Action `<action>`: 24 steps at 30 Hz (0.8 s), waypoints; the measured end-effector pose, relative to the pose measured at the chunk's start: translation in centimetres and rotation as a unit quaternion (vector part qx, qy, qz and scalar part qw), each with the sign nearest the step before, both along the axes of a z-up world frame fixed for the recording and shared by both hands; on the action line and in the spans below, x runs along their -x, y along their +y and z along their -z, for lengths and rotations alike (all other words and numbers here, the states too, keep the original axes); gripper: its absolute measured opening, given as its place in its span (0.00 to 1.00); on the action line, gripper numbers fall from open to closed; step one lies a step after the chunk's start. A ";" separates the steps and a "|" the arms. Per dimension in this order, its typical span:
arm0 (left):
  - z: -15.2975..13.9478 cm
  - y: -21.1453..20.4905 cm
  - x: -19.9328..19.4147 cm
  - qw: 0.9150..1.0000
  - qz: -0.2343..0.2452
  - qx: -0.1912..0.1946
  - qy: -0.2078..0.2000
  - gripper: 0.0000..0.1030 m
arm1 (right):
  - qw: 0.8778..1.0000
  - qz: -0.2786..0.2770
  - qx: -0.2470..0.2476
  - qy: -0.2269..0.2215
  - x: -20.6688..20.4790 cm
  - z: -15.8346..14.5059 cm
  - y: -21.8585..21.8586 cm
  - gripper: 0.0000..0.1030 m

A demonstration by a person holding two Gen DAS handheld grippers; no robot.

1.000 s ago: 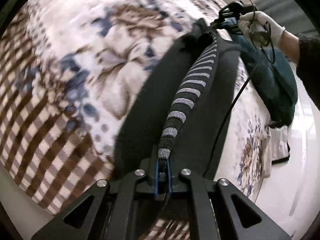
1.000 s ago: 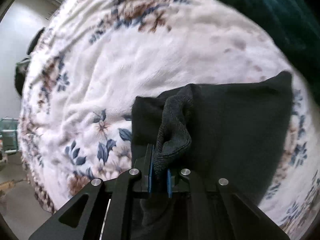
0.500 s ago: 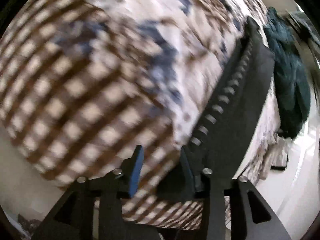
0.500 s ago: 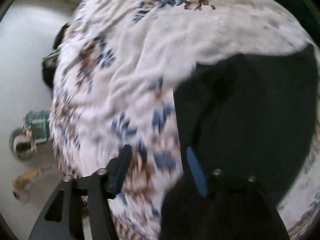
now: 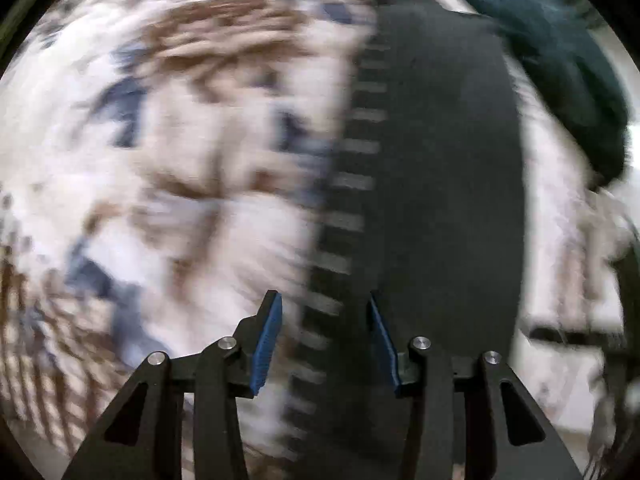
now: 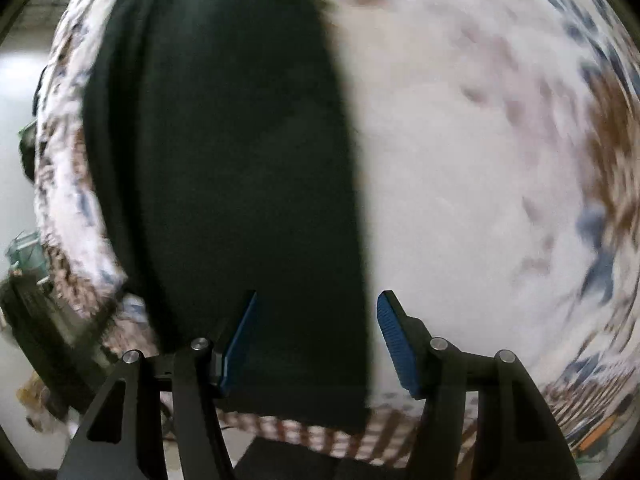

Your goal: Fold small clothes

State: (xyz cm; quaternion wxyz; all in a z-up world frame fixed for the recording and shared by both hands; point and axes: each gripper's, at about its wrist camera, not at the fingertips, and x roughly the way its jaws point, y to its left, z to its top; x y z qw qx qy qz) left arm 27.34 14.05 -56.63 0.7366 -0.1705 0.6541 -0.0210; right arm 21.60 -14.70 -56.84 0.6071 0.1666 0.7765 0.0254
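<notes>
Both views are pretty smeared with motion blur, so take the fine detail with a grain of salt. The dark charcoal knit garment with a pale-striped band along one edge lies flat on the fuzzy white blanket with blue and brown flowers, which looks like it covers a bed, not a worktop. In the left wrist view the garment runs as a long strip from near to far, striped edge on its left side, and a dark teal fleecy cloth is bunched up at the far right, just beside it.

The left tongs are spread wide with nothing between the blue pads; the striped edge sits right in the gap, but below, not pinched. The right tongs are splayed apart too, hanging over the garment's near right edge, empty.

My read: the garment lies in a tidy narrow strip with straight sides because a lengthwise fold is already in it, and both tongs have let go so it can settle flat. Next it probably needs a crosswise fold, so each side would want a fresh pinch at a near corner. That fluffy blanket could snag in the pads if they dip too deep.
</notes>
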 end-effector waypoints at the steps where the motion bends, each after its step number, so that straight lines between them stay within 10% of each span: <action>1: 0.5 2.2 0.1 0.999 -0.034 0.009 0.008 0.42 | 1.000 0.008 0.006 -0.001 0.9 0.5 -0.6 0.61; 6: -1.7 6.1 0.1 0.996 -0.085 -0.007 0.007 0.39 | 0.997 0.070 -0.026 -0.024 3.8 1.0 -2.8 0.61; 11: -5.7 1.4 -7.2 0.996 -0.019 0.014 -0.083 0.41 | 0.993 0.089 -0.054 -0.051 4.9 0.5 -3.3 0.61; 16: -1.3 -2.8 -16.3 0.995 0.049 -0.038 -0.080 0.43 | 0.994 0.072 -0.039 -0.073 2.1 0.3 -3.1 0.61; 19: 1.6 1.0 -17.4 0.998 0.017 0.017 -0.050 0.46 | 0.995 0.072 -0.025 -0.071 -0.1 0.4 -3.6 0.61; 24: -2.4 2.2 -18.2 0.996 0.036 0.038 -0.070 0.44 | 0.989 0.098 -0.041 -0.103 -5.8 -1.2 -5.4 0.61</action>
